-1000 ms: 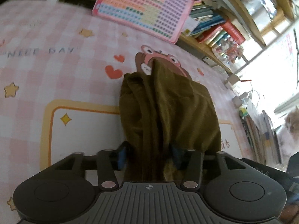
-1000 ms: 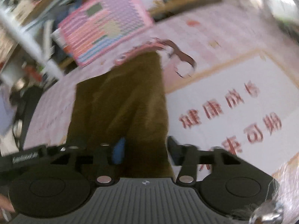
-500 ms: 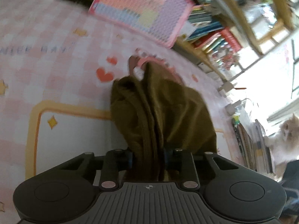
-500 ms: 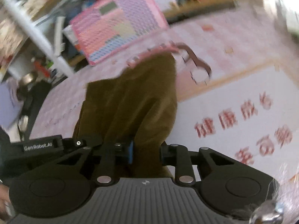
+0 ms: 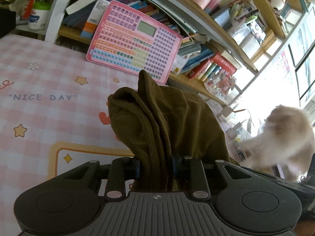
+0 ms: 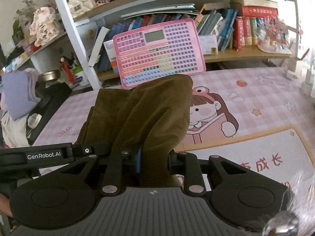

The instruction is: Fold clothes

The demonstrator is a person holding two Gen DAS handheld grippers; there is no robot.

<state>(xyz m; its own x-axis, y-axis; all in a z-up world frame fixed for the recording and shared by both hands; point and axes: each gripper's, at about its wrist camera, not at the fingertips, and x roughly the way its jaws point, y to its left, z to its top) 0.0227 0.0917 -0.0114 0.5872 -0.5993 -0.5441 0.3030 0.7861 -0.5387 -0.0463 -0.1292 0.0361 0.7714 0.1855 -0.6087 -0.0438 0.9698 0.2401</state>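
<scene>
we see one olive garment [image 5: 167,122] | long axis runs toward pink keyboard board [image 5: 133,41] | we clamp it in left gripper [image 5: 155,167] and right gripper [image 6: 153,162] fingers, just closed

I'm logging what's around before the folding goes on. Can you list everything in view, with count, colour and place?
garment: one, olive brown, bunched, clamped at both grippers above the mat
mat: one, pink check with cartoon prints, under the garment
toy tablet: one, pink with coloured keys, leaning on the shelf behind the mat
books: many, mixed colours, on the shelves
handbag: one, white, upper shelf
cat: one, cream, blurred, right edge of the left wrist view
left gripper: black, shut on the garment
right gripper: black, shut on the garment
</scene>
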